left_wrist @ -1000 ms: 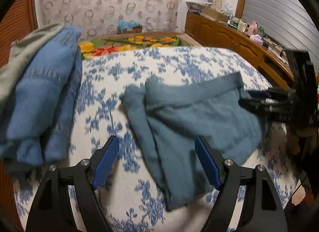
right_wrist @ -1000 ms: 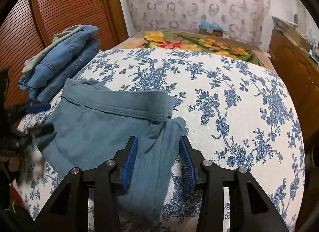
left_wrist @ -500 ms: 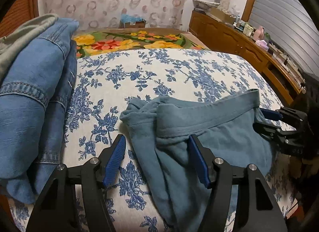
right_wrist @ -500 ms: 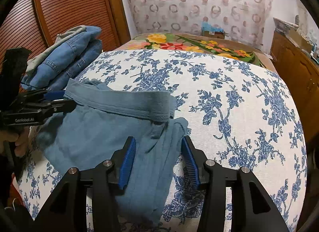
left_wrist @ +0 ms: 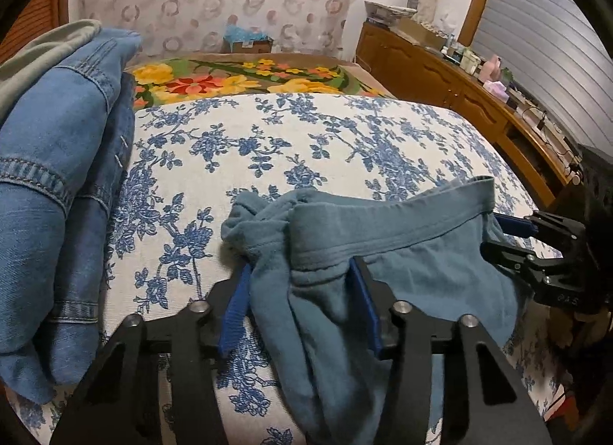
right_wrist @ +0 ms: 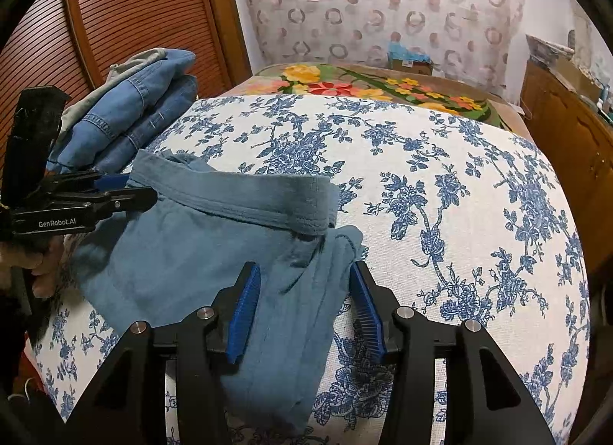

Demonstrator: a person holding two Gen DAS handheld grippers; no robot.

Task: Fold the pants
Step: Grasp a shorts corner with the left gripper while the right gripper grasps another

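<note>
Teal pants (left_wrist: 402,265) lie folded on the blue-flowered bed, waistband on top; they also show in the right wrist view (right_wrist: 199,249). My left gripper (left_wrist: 300,303) is open, its jaws standing on either side of the waistband's bunched end, with cloth between them. In the right wrist view the left gripper (right_wrist: 130,192) sits at the waistband's far end. My right gripper (right_wrist: 304,299) is open astride the other folded edge, with cloth between the blue pads (right_wrist: 245,307). It shows at the right in the left wrist view (left_wrist: 509,238).
A stack of folded jeans (left_wrist: 57,184) with a grey garment on top lies along the bed's left side (right_wrist: 130,115). A wooden sideboard (left_wrist: 459,89) with small items runs along the right. A bright flowered blanket (right_wrist: 375,89) covers the far end.
My left gripper has moved forward and down onto the waistband's end and its jaws have narrowed around the cloth. My right gripper has barely moved.
</note>
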